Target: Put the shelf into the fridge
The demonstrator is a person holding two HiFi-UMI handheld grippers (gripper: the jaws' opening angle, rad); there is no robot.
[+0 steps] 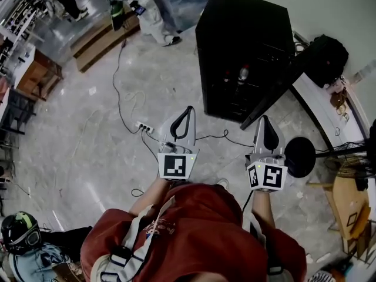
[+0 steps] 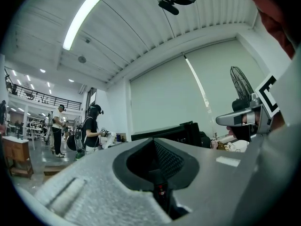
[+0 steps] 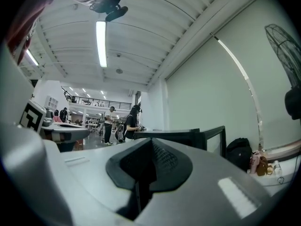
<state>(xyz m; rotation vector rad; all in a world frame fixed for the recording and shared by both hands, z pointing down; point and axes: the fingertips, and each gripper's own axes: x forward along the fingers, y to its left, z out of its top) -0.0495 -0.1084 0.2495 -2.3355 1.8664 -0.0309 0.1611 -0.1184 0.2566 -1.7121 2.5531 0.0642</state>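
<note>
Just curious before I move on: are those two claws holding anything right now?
Left gripper: closed, holding nothing.
Right gripper: closed, holding nothing.

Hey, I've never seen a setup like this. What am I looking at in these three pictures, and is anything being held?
There is no robot here. A person in a red top holds a tool in each hand: the left gripper and the right gripper. Each has two jaws and a cube with square markers.

The head view comes from a camera on the person's head, looking steeply down at the floor. The other two views come from cameras riding on each gripper, looking along its jaws. In both views the jaws are together with nothing between them, so nothing is held.

Ahead stands a black fridge with its door swung open. A white power strip lies on the floor. I can't pick out a loose shelf anywhere.
</note>
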